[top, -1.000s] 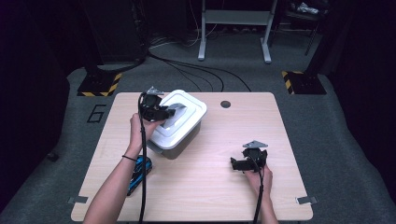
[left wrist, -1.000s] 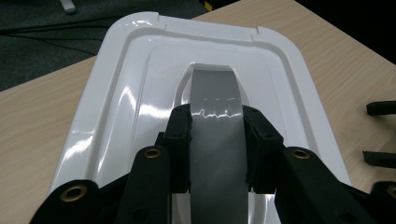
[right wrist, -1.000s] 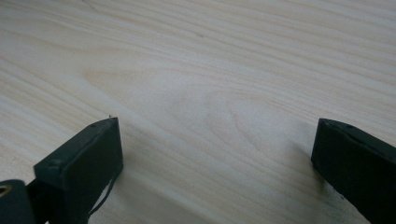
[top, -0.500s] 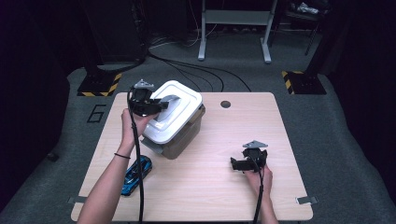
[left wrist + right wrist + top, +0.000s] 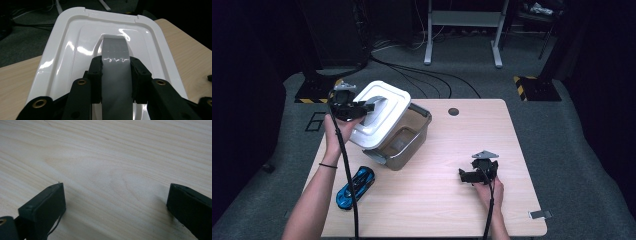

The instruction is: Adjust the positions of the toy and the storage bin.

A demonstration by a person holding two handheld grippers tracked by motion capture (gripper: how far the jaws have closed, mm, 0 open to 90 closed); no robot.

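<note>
The grey handle (image 5: 115,75) of the white lid (image 5: 374,114) is pinched between the jaws of the left gripper (image 5: 362,107). The lid is held tilted above the clear bin (image 5: 404,142) on the counter (image 5: 432,200). The right gripper (image 5: 472,175) is rested on the counter, jaws spread. A blue toy car (image 5: 356,186) is located near the bin.

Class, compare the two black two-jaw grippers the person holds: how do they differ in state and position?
The left gripper is shut on the white plastic lid's grey handle, lifted off the clear storage box; the right gripper is open, holding nothing. The left is raised; the right sits low over the wooden table. Both are black.
</note>
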